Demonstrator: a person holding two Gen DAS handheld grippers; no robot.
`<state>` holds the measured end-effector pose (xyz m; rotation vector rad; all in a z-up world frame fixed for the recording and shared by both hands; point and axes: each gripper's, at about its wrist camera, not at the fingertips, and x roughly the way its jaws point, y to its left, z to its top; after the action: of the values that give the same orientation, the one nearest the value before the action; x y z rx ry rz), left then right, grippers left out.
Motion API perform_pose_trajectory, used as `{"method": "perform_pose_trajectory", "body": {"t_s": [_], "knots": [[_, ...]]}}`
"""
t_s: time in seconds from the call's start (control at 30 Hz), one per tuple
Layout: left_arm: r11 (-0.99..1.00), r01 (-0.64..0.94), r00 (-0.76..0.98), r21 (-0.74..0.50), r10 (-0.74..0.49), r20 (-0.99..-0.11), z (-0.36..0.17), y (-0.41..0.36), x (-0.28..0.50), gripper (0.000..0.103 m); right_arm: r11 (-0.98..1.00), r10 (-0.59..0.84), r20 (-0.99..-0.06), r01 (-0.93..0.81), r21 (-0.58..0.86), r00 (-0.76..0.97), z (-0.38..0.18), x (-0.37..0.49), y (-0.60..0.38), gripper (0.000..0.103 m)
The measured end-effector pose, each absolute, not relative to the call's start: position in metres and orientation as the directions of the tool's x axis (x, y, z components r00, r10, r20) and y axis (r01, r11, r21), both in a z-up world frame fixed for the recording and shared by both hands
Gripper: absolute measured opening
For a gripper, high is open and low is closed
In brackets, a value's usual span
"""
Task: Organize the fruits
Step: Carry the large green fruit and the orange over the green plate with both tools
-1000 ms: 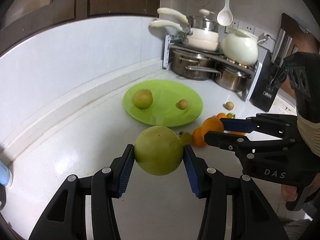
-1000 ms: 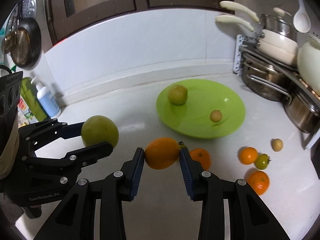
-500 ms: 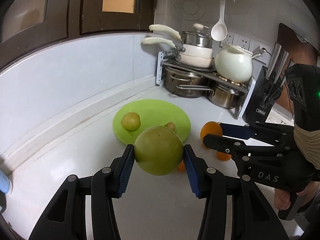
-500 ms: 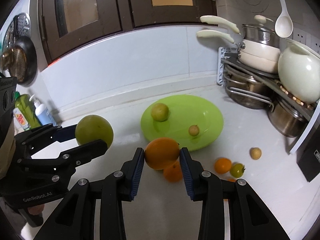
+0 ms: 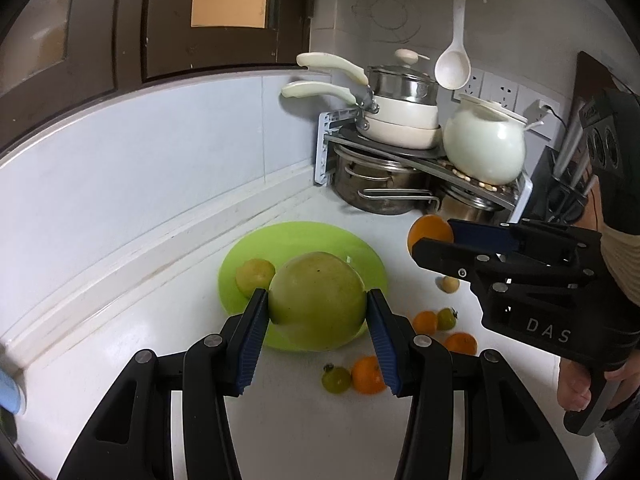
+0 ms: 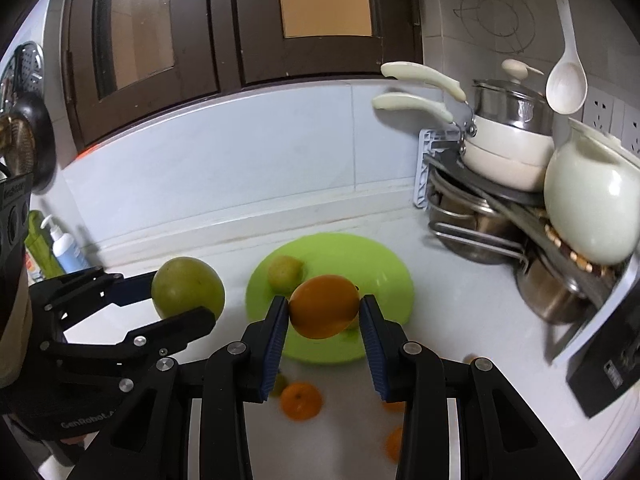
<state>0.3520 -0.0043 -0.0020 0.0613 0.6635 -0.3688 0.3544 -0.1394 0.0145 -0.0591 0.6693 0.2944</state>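
Left claw point(image 5: 317, 312) grips the green fruit point(image 5: 317, 306); right claw point(image 6: 323, 312) grips an orange point(image 6: 323, 306). Transport step; next, lower both onto the green plate point(image 6: 384, 272).

On the white counter point(image 5: 120, 344) a metal rack point(image 5: 400, 156) carries cream pans point(image 5: 400, 120) and a white pot point(image 5: 484, 148), steel pots point(image 5: 376, 192) stand underneath, and a white ladle point(image 5: 452, 68) hangs above.
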Motion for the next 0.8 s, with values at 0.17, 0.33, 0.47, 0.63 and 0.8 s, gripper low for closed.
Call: {"method": "perform_pose_trajectory", "body": {"t_s": [0.17, 0.33, 0.47, 0.63, 0.8], "knots": [[0.936, 0.346, 0.712, -0.071, -0.311, -0.629, -0.004, -0.008, 0.378, 0.049, 0.958, 0.239, -0.640, -0.286, 0.032, 0.730, 0.012, 0.381, -0.140, 0.038], [0.937, 0.339, 0.689, -0.085, -0.309, -0.656, -0.011, -0.014, 0.404, 0.049, 0.957, 0.227, -0.675, -0.288, 0.023, 0.702, 0.002, 0.411, -0.144, 0.038], [0.938, 0.337, 0.669, -0.080, -0.298, -0.681, -0.021, -0.021, 0.420, 0.049, 0.958, 0.214, -0.709, -0.286, 0.018, 0.672, -0.011, 0.435, -0.147, 0.038], [0.939, 0.337, 0.643, -0.069, -0.283, -0.711, -0.034, -0.027, 0.439, 0.049, 0.956, 0.198, -0.751, -0.295, 0.005, 0.629, -0.028, 0.462, -0.146, 0.038], [0.941, 0.333, 0.616, -0.062, -0.267, -0.741, -0.048, -0.029, 0.456, 0.049, 0.951, 0.179, -0.793, -0.309, -0.011, 0.582, -0.048, 0.486, -0.143, 0.038]]}}
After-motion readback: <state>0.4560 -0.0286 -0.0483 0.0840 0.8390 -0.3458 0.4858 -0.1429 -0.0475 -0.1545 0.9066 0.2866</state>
